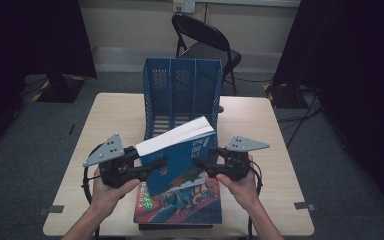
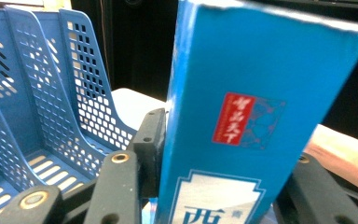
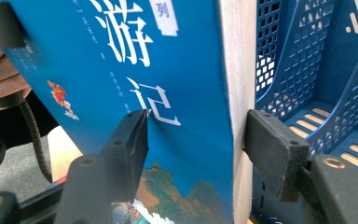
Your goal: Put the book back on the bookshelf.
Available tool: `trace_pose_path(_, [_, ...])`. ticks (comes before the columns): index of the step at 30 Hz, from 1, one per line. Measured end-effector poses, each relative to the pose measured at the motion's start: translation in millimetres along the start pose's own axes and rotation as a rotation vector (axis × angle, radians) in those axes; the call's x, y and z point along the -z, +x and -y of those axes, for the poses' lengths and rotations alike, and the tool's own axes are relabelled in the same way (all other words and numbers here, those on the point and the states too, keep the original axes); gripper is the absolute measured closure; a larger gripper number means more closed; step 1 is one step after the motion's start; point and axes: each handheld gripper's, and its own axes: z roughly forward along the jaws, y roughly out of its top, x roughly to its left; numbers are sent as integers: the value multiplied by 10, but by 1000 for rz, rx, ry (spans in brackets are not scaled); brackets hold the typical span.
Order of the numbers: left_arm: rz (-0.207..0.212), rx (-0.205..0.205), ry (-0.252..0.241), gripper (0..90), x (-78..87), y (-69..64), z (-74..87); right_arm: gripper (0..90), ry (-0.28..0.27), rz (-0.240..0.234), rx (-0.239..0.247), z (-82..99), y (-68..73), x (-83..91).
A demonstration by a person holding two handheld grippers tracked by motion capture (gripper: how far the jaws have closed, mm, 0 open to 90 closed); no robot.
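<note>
Glossy blue book — perforated plastic rack

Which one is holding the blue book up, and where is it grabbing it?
The left gripper holds the blue book, its jaws clamped across the spine. The right gripper straddles the page edge, one jaw touching the cover, the other apart.

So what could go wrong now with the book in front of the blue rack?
The book leans, and the right gripper seems barely closed on it, so it may slip from the left gripper onto the flat book. Its corner may also catch a rack divider.
</note>
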Motion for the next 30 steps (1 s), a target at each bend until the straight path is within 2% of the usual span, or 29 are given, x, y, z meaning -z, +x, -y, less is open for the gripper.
trace_pose_path(2, [8,23,-17,568,-7,26,25,399,3,5,-7,1,-4,0])
trace_pose_path(5, [-18,-7,-19,580,-24,48,24,412,5,12,-6,-2,-3,-5])
trace_pose_path(7, [-30,1,-20,578,-66,60,44,413,5,12,-5,-6,-1,-9])
trace_pose_path(8, [-26,8,-11,574,-101,62,64,415,6,13,-3,-8,2,-9])
trace_pose_path(10, [-43,9,26,561,-169,32,89,417,8,13,-2,-9,5,-5])
trace_pose_path(12, [-34,30,32,555,-185,21,93,418,11,12,1,-9,6,4])
trace_pose_path(14, [-42,15,34,557,-196,14,100,422,12,13,-2,-7,8,10])
trace_pose_path(15, [-43,31,24,559,-204,16,108,428,12,14,-2,-8,10,11])
trace_pose_path(16, [-45,29,25,554,-208,22,114,431,13,19,0,-9,14,9])
trace_pose_path(17, [-48,16,36,554,-226,15,124,432,13,19,0,-9,14,8])
trace_pose_path(21, [-41,19,7,536,-259,4,152,438,25,28,7,-18,21,11])
trace_pose_path(24, [-66,41,-11,506,-272,8,159,439,27,32,6,-21,23,7])
trace_pose_path(25, [-66,48,-16,493,-276,15,160,439,28,35,7,-23,25,5])
trace_pose_path(27, [-30,51,-7,527,-274,49,153,437,31,42,8,-26,29,0])
trace_pose_path(30, [-34,46,-1,539,-272,53,149,438,30,40,7,-24,26,-1])
